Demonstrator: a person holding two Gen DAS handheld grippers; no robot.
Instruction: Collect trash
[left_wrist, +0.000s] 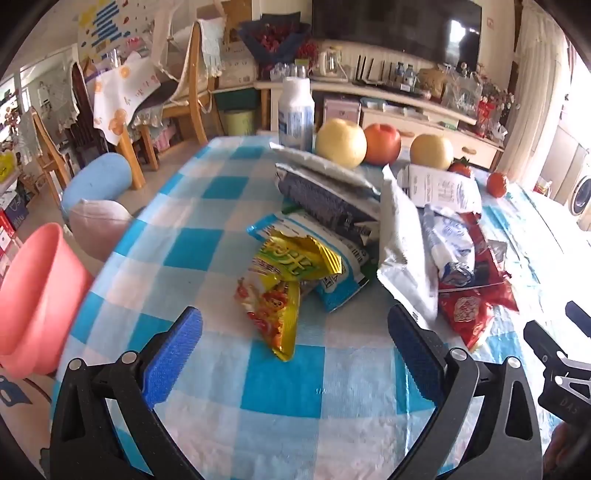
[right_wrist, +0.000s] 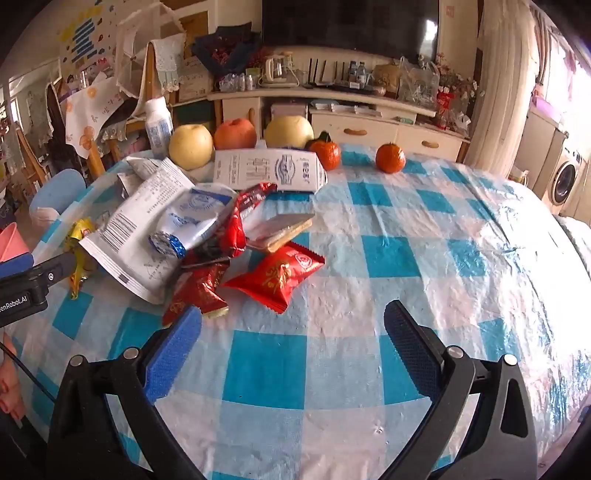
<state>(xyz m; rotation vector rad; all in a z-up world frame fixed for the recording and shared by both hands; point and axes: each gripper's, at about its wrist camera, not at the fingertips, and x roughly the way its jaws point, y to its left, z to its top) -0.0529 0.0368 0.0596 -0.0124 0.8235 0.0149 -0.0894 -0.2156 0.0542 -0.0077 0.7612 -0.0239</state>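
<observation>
None of the trash looks collected yet: the wrappers (left_wrist: 332, 236) lie heaped mid-table (right_wrist: 406, 258), near the fruit, and the pink bin (left_wrist: 33, 295) waits beside the table's left edge. Both left tongs (left_wrist: 295, 336) and right tongs (right_wrist: 291, 332) hover low, wide open, holding nothing.

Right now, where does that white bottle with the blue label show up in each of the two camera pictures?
Left wrist view: the white bottle stands upright at top centre, at the table's far edge.
Right wrist view: the white bottle is at upper left, leaning with the lens.
Shared landmark: the yellow pear just right of it.
</observation>
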